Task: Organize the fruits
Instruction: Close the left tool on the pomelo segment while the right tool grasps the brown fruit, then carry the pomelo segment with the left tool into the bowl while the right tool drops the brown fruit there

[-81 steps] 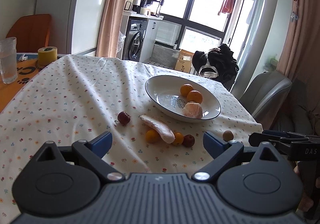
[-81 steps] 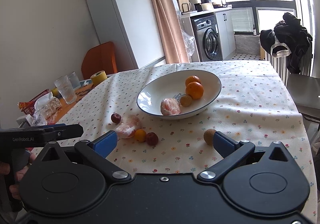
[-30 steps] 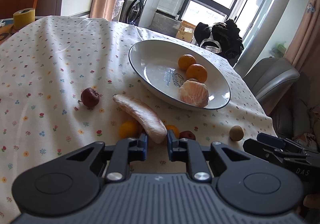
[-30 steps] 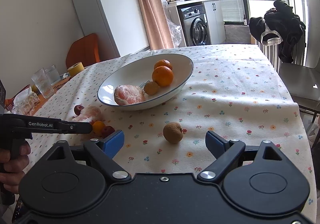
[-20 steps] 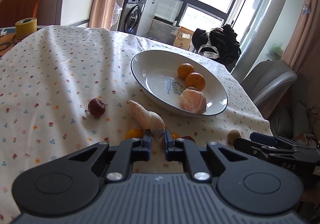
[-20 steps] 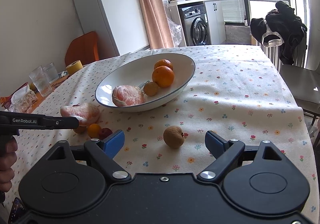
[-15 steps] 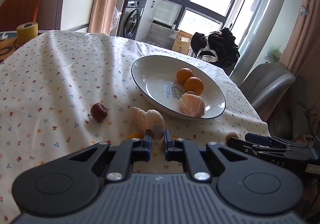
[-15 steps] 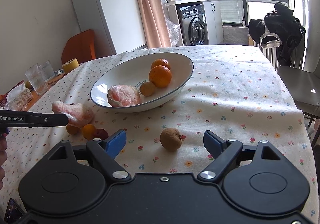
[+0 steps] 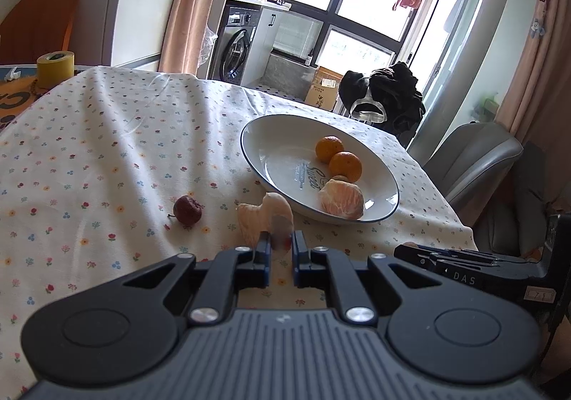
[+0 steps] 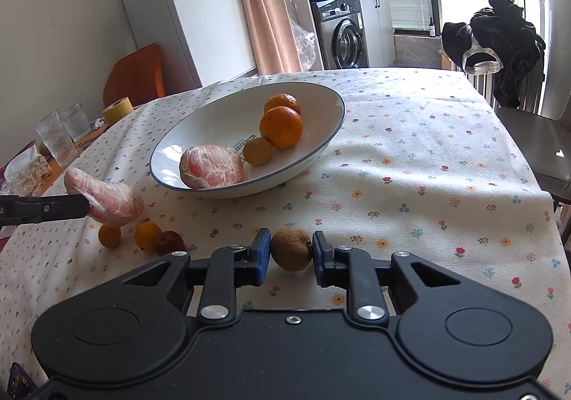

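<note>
Pale pink peeled citrus segment hangs pinched in the left gripper above the floral tablecloth, short of the white blue-rimmed bowl, while the right gripper brackets a small round brown fruit, contact unclear.

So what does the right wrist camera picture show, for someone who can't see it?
The right gripper has its jaws closed around a small brown fruit on a flowery tablecloth. Beyond it a white bowl holds two oranges, a peeled orange and another small brown fruit. At the left, the left gripper holds a peeled fruit piece above three small fruits.
</note>
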Demonstrator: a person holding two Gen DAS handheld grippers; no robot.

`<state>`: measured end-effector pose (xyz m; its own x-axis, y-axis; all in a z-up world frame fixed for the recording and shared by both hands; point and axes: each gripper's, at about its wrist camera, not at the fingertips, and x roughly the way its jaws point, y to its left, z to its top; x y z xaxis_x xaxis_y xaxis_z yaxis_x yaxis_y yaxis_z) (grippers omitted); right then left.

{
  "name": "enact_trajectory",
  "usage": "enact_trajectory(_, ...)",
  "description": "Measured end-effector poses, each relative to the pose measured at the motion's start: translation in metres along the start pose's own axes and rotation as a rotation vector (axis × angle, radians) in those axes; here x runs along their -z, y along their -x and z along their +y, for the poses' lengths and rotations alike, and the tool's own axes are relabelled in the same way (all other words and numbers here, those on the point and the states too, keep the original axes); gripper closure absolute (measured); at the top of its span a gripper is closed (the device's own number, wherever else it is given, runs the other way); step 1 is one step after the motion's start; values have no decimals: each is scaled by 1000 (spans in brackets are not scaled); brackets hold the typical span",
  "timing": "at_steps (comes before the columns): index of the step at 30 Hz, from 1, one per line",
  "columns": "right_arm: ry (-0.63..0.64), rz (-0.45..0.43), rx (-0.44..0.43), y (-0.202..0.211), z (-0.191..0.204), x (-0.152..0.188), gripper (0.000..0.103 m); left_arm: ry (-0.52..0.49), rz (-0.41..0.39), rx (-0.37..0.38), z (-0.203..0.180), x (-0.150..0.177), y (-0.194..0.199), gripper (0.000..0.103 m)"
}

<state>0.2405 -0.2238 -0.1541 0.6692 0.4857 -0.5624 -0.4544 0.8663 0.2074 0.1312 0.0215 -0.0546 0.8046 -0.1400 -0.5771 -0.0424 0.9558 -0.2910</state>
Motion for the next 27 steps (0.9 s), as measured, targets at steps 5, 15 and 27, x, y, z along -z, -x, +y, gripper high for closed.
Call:
enact_trajectory(5, 11, -26, -17, 8, 8, -5, 80, -3, -14, 2, 0, -1, 5, 94)
enact_trajectory(15, 35, -82, -54, 21, 20, -19, 80, -29, -58, 1, -8, -12, 18, 94)
enact_trajectory(27, 43, -117, -63, 21, 21, -35, 80, -81, -91, 9, -23, -38, 11, 94)
